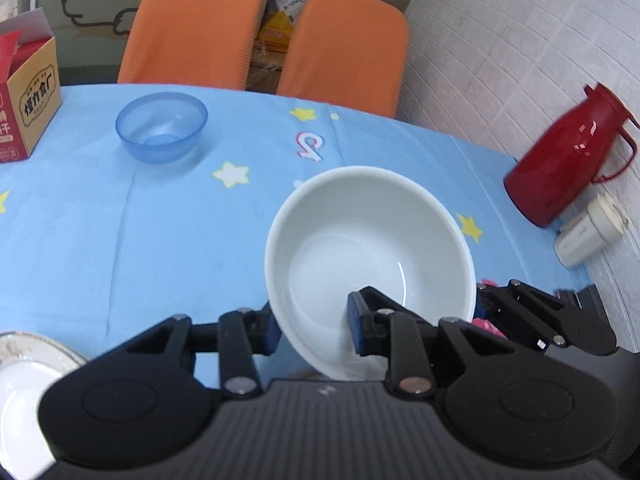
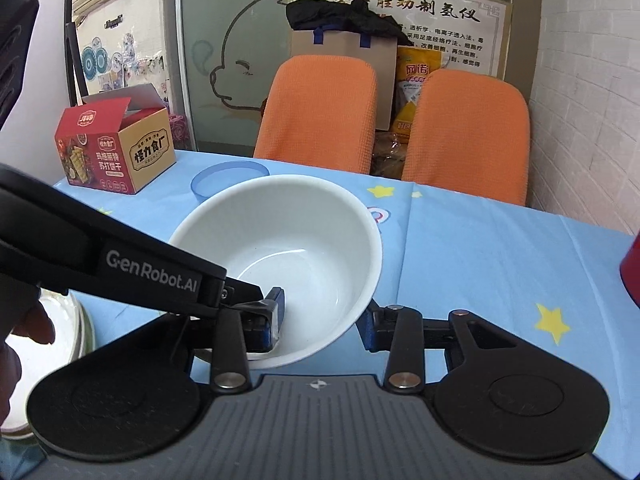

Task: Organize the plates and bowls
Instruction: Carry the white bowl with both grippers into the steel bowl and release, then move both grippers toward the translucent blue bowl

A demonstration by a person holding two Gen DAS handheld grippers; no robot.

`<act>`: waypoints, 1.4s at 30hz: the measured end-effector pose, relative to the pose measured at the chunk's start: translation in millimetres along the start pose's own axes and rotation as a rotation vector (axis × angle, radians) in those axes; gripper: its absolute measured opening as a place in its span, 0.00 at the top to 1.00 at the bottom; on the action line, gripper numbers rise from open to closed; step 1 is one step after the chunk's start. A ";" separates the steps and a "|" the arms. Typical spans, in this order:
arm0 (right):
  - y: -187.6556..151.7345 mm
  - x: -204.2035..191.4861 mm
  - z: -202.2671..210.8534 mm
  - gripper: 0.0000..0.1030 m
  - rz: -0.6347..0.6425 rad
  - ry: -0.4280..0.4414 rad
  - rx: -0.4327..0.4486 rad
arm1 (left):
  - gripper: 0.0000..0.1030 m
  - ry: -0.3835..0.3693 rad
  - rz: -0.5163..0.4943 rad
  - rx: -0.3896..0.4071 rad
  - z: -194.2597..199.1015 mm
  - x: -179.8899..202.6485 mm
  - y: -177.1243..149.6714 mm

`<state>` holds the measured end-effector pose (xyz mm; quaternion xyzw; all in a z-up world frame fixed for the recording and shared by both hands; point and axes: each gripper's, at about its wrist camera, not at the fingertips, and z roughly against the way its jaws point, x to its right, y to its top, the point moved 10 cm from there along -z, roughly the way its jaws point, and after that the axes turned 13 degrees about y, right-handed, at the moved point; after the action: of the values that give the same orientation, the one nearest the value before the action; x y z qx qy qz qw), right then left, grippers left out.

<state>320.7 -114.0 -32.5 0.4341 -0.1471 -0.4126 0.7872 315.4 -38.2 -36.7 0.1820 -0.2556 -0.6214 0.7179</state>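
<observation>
A white bowl is tilted over the blue star-print tablecloth. My left gripper is shut on its near rim, one pad outside the wall and one inside. My right gripper is shut on the opposite rim, left pad inside and right pad outside. The left gripper's finger reaches into the bowl from the left. A translucent blue bowl stands farther back. A plate with a patterned rim lies at the lower left, and plates are stacked there.
A red thermos and a small white device stand by the brick wall on the right. An open snack box sits at the back left. Two orange chairs stand behind the table. A person's hand shows at the left edge.
</observation>
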 end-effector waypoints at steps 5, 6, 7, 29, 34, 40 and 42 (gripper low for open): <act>-30.5 -25.2 31.8 0.32 -0.015 -0.050 0.019 | 0.72 -0.018 -0.055 -0.004 20.2 3.1 -42.1; -35.7 -30.2 34.9 0.32 -0.012 -0.059 0.018 | 0.72 -0.015 -0.061 -0.007 21.7 2.1 -48.8; -40.6 -34.5 37.0 0.32 -0.009 -0.067 0.015 | 0.72 -0.012 -0.065 -0.010 23.5 0.3 -56.5; -79.6 -48.1 60.4 0.04 -0.174 -0.049 0.130 | 0.39 -0.055 -0.062 -0.003 35.1 -19.8 -81.2; -80.4 -38.2 74.4 0.00 -0.187 -0.080 0.166 | 0.37 -0.053 -0.050 0.026 42.8 -22.2 -76.2; -82.8 -28.9 73.7 0.00 -0.182 -0.100 0.148 | 0.36 -0.033 -0.022 0.038 43.9 -33.3 -69.0; -81.9 -27.9 72.5 0.00 -0.179 -0.098 0.146 | 0.36 -0.028 -0.012 0.043 44.3 -38.2 -66.1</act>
<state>218.0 -156.2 -52.8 0.4808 -0.1754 -0.4900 0.7056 232.5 -8.8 -44.8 0.1902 -0.2777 -0.6227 0.7063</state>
